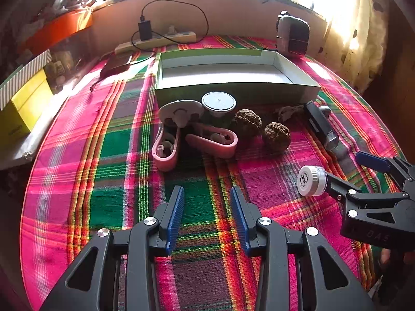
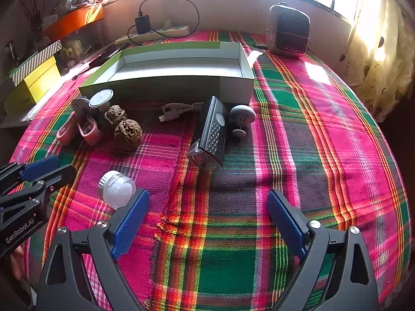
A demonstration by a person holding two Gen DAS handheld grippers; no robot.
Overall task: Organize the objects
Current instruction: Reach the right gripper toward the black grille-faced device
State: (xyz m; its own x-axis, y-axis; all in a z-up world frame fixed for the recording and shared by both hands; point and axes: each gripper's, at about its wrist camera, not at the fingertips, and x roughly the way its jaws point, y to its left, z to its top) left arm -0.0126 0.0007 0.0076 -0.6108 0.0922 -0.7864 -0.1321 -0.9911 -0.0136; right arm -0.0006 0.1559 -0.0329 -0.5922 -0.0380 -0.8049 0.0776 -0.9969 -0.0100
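Observation:
An empty green-and-white box (image 1: 233, 88) (image 2: 168, 88) stands at the back of the plaid tablecloth. In front of it lie pink plastic holders (image 1: 211, 142) (image 2: 89, 131), a round white lid (image 1: 218, 101) (image 2: 101, 98), two walnuts (image 1: 276, 136) (image 2: 128, 132), a black torch (image 1: 320, 125) (image 2: 210, 134), a white cable (image 2: 179, 110) and a grey mushroom figure (image 2: 242, 118). A small white jar (image 1: 311, 181) (image 2: 116, 190) lies by my right gripper's left finger. My left gripper (image 1: 207, 212) (image 2: 49, 169) is open and empty. My right gripper (image 2: 207, 223) (image 1: 363, 171) is open wide and empty.
A power strip with charger (image 1: 155, 37) and a dark speaker-like box (image 1: 293, 35) (image 2: 290, 29) sit at the back wall. A yellow box (image 1: 23, 106) and clutter stand left of the table. A dark phone (image 1: 116, 63) lies back left.

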